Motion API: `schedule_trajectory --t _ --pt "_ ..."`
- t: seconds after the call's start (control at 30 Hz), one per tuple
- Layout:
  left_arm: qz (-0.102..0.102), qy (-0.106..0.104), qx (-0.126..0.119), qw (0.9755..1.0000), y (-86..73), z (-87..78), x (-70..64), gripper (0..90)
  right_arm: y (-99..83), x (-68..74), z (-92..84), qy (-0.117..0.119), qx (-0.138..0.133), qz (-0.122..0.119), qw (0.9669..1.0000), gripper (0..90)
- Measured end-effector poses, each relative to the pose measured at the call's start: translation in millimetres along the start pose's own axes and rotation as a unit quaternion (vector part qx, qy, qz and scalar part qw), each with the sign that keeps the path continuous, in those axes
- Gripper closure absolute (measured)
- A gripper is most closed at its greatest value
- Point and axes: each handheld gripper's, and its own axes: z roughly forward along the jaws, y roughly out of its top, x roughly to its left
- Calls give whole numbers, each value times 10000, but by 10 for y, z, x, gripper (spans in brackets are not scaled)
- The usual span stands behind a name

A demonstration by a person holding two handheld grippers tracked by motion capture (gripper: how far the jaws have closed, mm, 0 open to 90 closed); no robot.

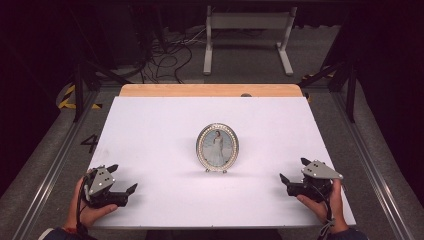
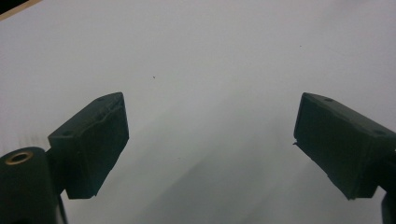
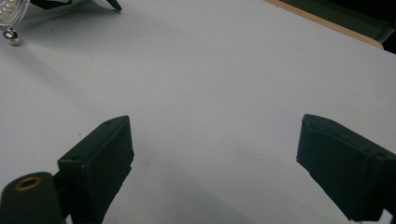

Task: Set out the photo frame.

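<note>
Oval photo frame (image 3: 9, 16) is cut off at right gripper view's top-left corner

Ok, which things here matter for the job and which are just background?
In play:
oval picture frame, upright mid-table
left tool, open, empty
right tool, open, empty
white table

Background:
cables on the floor
white stand beyond the table

white table (image 1: 150, 130), upright oval photo frame (image 1: 217, 147)
</note>
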Motion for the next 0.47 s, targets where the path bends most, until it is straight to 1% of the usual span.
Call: schedule_trajectory --t 0.1,0.17,0.23,0.47 --pt "-17 2 -1 10000 1 3 4 108 -3 2 7 -17 13 -2 10000 108" --pt "21 -26 2 10000 4 18 6 108 -6 -1 13 -21 35 1 10000 108" --pt "-4 -77 -18 10000 5 26 4 107 -12 -7 18 -25 51 10 10000 108" --pt "-9 -57 20 10000 5 42 9 105 -20 -11 21 -13 53 28 10000 108"
